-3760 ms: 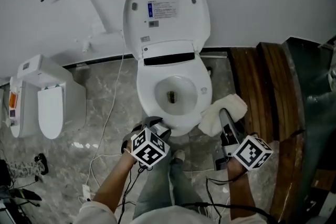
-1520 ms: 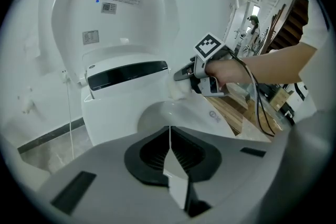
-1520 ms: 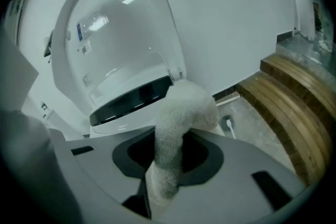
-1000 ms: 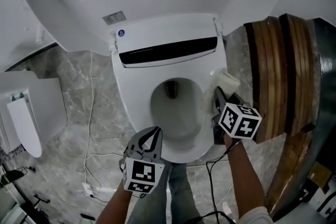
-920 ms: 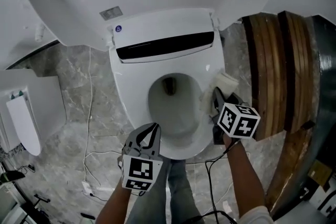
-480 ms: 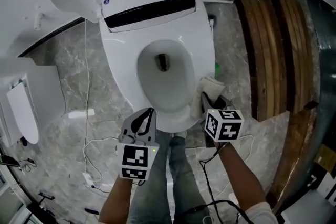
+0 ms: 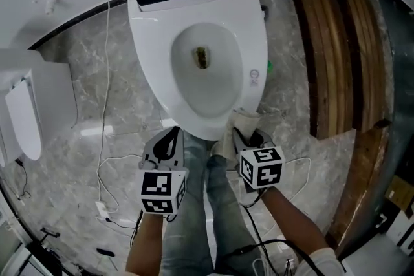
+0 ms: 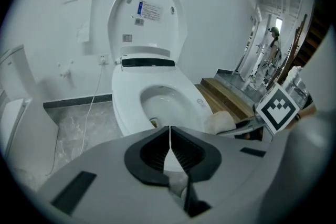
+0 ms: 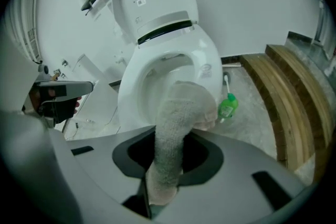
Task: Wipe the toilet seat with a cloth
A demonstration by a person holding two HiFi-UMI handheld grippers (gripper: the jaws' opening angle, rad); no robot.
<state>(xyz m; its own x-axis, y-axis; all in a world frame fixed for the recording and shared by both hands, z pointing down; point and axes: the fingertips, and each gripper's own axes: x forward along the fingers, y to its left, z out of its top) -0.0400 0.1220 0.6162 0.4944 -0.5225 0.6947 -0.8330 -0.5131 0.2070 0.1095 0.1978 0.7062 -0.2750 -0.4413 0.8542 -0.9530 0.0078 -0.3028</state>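
The off-white terry cloth [image 9: 176, 107] is pinched in the right gripper's [image 7: 243, 138] jaws, its far end resting on the white oval toilet seat's [image 7: 150, 55] front rim. Beside it, the left gripper [image 7: 170, 140] hangs with jaws pressed together, empty.

The white oval toilet seat [image 7: 150, 35] and grey marbled floor [image 7: 77, 100] are viewed steeply from overhead by the head camera. From low and close at its front, the seat is faced along each gripper's jaws. The upright white lid [image 8: 157, 34] is shared by both gripper views; the right gripper [image 8: 237, 131] is caught in the left one.
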